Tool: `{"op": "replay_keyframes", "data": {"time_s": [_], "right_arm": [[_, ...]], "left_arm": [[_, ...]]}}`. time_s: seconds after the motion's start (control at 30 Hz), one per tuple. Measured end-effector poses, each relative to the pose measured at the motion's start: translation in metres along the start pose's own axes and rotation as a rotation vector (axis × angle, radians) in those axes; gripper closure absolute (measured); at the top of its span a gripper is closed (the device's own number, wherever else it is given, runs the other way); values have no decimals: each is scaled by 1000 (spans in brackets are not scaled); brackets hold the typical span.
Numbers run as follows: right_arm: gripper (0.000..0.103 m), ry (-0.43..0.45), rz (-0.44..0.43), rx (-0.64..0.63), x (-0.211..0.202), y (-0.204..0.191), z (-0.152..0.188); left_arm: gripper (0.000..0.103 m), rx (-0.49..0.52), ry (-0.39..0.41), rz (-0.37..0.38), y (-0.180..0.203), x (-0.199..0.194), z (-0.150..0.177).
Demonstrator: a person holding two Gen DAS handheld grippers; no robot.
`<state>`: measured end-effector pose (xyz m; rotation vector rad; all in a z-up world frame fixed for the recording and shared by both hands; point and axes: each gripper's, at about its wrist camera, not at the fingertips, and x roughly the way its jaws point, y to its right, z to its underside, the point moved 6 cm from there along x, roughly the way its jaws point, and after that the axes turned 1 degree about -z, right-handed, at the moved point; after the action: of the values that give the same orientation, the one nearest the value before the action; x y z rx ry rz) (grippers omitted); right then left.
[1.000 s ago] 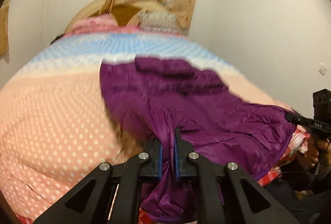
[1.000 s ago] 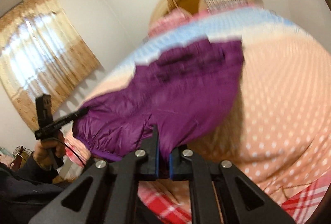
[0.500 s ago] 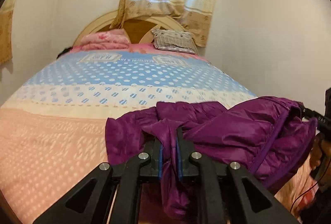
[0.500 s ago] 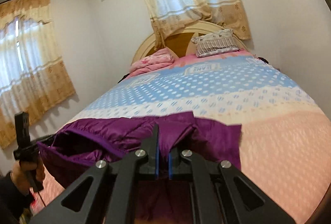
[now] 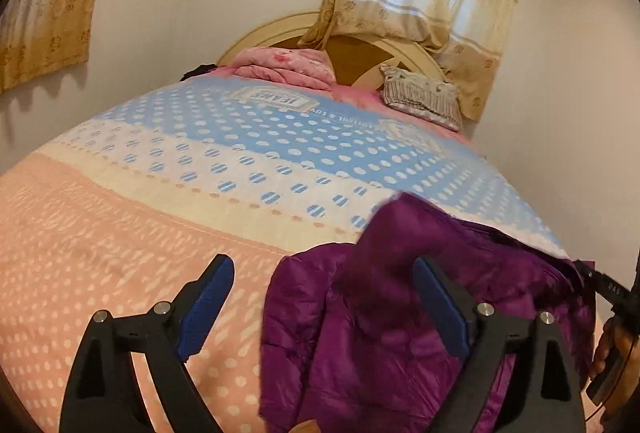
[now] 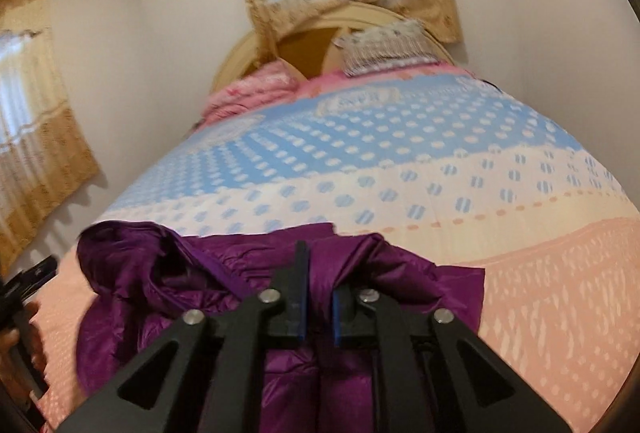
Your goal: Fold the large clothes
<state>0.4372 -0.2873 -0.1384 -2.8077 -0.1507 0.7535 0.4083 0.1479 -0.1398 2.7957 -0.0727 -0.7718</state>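
Left side first: the left gripper point(image 5: 324, 285) has its jaws spread wide and opening, with nothing pinched. Its left finger point(image 5: 208, 297) hangs over bare pink bedspread point(image 5: 100, 253), and its right finger sits over the jacket point(image 5: 380, 313) without pressing it.

The jacket is a purple puffy one, lying crumpled on the near end of the bed, on the pink dotted part of the bedspread, with its top edge reaching the cream and blue band.

Then the right gripper point(image 6: 320, 289): its jaws stand a small way apart and are opening. Purple fabric shows in the gap, but the pads don't seem to squeeze it, so it looks let go. From the left camera you can spot this gripper and its hand point(image 5: 612, 349) at the far right edge, just beside the jacket.

Far end of the bed: a pink blanket point(image 5: 288, 67) bundled up and a pillow point(image 5: 420, 97) against the headboard.
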Motion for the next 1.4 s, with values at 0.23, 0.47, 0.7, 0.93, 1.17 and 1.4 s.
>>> {"op": "replay_keyframes", "data": {"time_s": [0.23, 0.47, 0.7, 0.93, 1.17, 1.4], "right_arm": [[11, 28, 10, 22, 0, -15, -1], [31, -138, -62, -241, 21, -90, 48], [34, -184, 1, -170, 71, -68, 51], [34, -182, 20, -131, 86, -59, 56], [34, -199, 0, -68, 98, -48, 56], [33, -237, 16, -68, 109, -48, 58]], "left_arm": [[12, 158, 85, 22, 68, 0, 3], [11, 297, 45, -120, 87, 56, 22], [11, 91, -119, -220, 33, 101, 46], [11, 39, -196, -204, 23, 119, 53], [6, -51, -243, -171, 18, 133, 59], [1, -22, -285, -200, 24, 141, 63]]}}
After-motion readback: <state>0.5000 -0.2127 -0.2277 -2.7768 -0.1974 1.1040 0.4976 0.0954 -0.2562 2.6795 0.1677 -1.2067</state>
